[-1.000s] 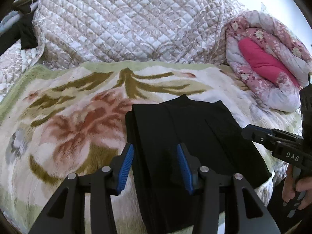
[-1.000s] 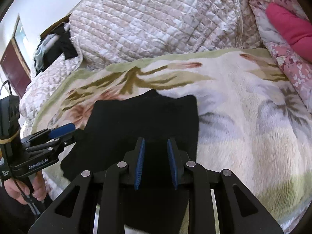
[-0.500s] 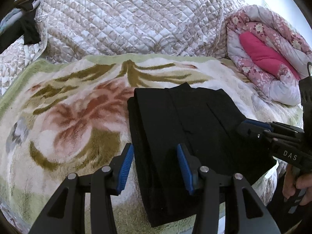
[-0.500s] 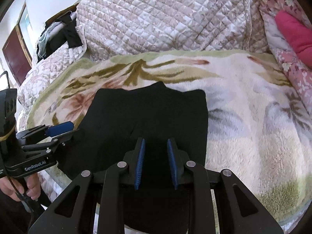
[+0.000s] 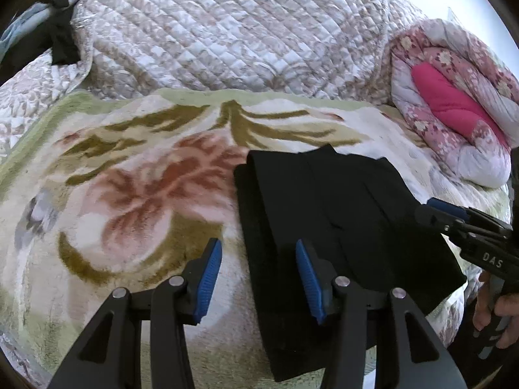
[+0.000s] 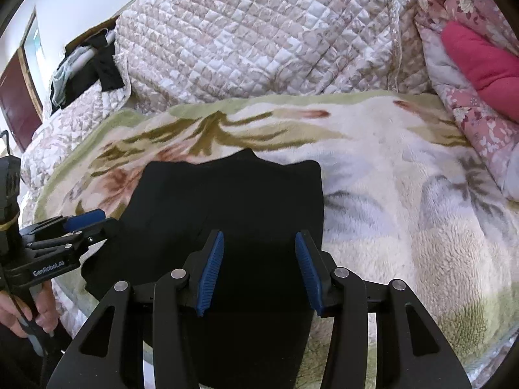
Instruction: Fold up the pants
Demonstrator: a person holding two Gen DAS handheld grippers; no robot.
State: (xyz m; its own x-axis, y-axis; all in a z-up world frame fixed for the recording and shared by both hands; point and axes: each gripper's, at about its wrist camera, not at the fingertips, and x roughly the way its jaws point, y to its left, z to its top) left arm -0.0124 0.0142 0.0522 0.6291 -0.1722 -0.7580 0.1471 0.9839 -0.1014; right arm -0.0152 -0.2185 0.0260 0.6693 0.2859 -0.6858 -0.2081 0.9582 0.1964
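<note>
Black pants [image 5: 327, 227] lie folded into a thick, roughly rectangular stack on a fleecy floral blanket [image 5: 129, 194] that covers the bed; in the left wrist view the stack runs from the middle of the picture down toward 5 o'clock, with layered edges showing along its left side. The left gripper [image 5: 258, 280] hovers above the blanket with its blue-padded fingers spread wide apart, holding nothing; its right finger is over the near left edge of the pants and its left finger is over bare blanket. In the same view the right gripper [image 5: 444, 209] enters from 3 o'clock, just above the right edge of the stack, with part of the person's right hand [image 5: 493, 308] on its handle at 4 o'clock. In the right wrist view the pants [image 6: 227, 207] fill the lower middle, and the right gripper [image 6: 259, 270] hangs over them with both fingers parted and empty. The left gripper [image 6: 84, 218] reaches in from 9 o'clock beside the pants' left edge, held by the left hand [image 6: 22, 311] at 8 o'clock. A quilted beige bedspread [image 5: 227, 32] rises behind the blanket at 12 o'clock, and a rolled pink floral comforter [image 5: 454, 103] sits at 2 o'clock, well apart from the pants.
</note>
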